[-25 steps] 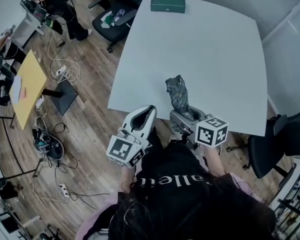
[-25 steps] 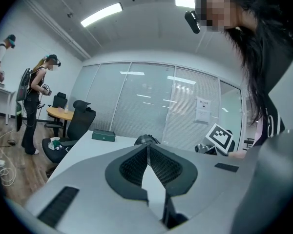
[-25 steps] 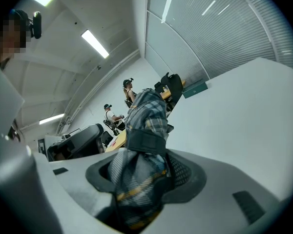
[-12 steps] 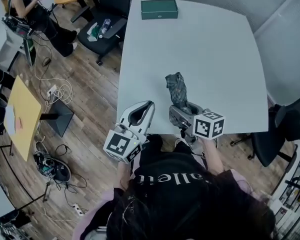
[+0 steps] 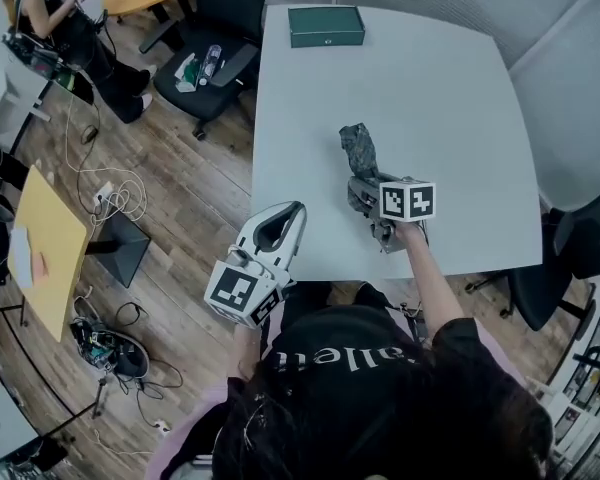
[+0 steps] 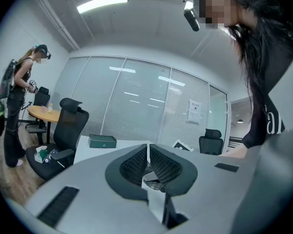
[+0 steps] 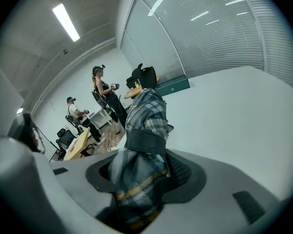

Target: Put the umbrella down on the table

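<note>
- The right tool is clamped on the lower part of the folded umbrella. It holds the umbrella over the near middle of the table, with the far end pointing away from the person.
- The left tool hangs off the table's near edge with its jaws together and nothing between them.
- Risk: if the jaws let go while the umbrella is raised and tilted, it would likely drop, bounce or roll. No view settles whether the far end touches the table.
- Risk: the soft fabric fills the gap between the jaws, so a fold could snag on a pad and drag the umbrella back as the tool withdraws.
- The green box at the far edge is well apart, so it is no hazard.
- The umbrella is a short collapsed one in grey-blue plaid with yellowish lines. A dark strap binds its bunched fabric, and the end is dark.
</note>
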{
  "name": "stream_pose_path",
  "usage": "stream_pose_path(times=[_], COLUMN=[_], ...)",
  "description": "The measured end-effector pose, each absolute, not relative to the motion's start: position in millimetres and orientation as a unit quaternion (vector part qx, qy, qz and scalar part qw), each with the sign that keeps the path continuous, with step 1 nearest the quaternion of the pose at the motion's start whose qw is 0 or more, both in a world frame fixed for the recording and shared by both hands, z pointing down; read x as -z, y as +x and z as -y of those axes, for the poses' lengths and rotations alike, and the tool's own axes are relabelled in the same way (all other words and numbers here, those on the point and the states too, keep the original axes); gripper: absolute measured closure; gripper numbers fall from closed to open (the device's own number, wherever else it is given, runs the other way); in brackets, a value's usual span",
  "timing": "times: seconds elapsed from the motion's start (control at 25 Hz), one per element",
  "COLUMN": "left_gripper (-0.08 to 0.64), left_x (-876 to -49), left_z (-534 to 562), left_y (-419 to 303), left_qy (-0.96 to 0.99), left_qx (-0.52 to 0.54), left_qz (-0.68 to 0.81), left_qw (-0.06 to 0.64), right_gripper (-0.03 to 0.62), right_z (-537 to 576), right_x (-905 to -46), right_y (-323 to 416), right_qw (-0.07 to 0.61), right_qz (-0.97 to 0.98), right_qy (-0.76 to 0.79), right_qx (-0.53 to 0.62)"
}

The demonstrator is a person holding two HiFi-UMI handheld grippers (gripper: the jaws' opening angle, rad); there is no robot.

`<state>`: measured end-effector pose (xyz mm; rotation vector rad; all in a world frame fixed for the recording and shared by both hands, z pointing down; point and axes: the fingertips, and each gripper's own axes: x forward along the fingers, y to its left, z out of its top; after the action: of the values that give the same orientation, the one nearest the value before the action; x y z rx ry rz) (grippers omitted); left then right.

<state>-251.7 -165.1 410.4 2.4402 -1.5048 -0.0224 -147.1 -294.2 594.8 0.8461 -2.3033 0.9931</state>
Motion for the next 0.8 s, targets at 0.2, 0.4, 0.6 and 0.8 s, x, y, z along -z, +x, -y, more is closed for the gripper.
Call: stream_pose_path(times=[0.2,0.4,0.6,0.8], left_gripper=[0.526,0.526,0.526,0.526], left_x=[-412.9,-416.1,-417.4,-424.6], left_z=[164.6,165.9,165.6,165.6], left_y=[-266.7,-274.9,-281.9,-289.0], left_qy=[0.841,0.838,0.838,0.835], left_qx=[0.006,0.004,0.001,-0.006], left_qz=[0.522,0.525,0.525,0.528], left_qw=[0.141,0.146,0.151,0.155], right_gripper=[0.373,0.373,0.372,0.362], right_z=[331.7,356.2,367.2,369.1], right_x=[-644.7,-676.0,-698.5,-705.0], right_y=[-147.6,-141.2,-131.1,-132.9], right_qw=[0.314,0.357,0.373,0.37], right_qz=[0.816,0.799,0.771,0.771], right_qy=[0.333,0.346,0.373,0.379], right_qx=[-0.352,-0.337,-0.358,-0.354])
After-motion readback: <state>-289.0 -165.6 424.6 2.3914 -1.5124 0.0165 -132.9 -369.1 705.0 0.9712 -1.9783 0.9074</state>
